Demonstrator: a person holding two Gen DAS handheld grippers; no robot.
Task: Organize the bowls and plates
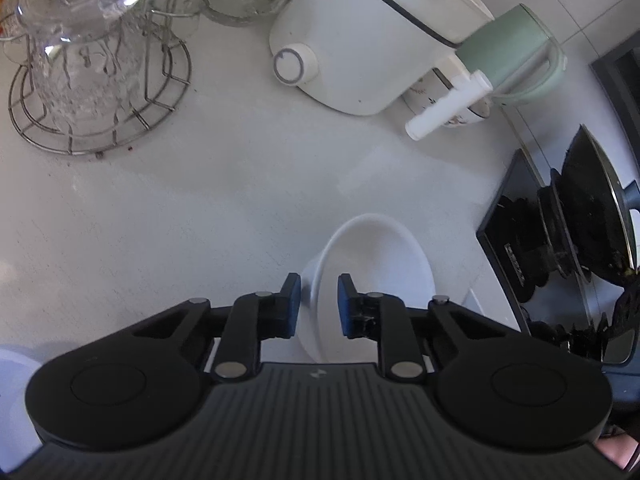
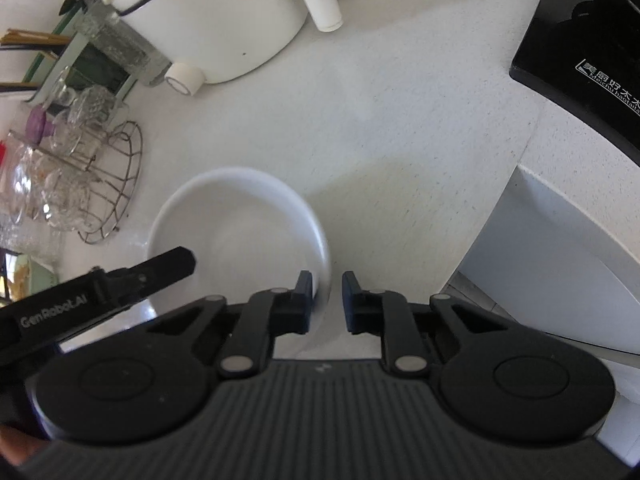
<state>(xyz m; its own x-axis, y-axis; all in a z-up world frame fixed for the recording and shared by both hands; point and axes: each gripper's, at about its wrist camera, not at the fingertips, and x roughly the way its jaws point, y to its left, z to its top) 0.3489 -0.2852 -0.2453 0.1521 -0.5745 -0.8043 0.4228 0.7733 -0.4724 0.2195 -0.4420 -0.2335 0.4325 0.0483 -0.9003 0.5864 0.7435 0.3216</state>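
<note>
White bowl [image 2: 240, 232] on counter [image 2: 400, 128] near front edge, lower part hidden behind both claws. Left claw [image 1: 319, 304] part open, fingers straddling bowl rim, one inside, one outside; contact not clear. Right claw [image 2: 327, 300] part open, astride opposite rim; grip hard to judge. Rice cooker [image 1: 360, 40] toward back edge, top cut off. Wire rack [image 1: 100, 92] with glass cups at left. Stove [image 1: 560, 248] at right edge, partly cropped.
</note>
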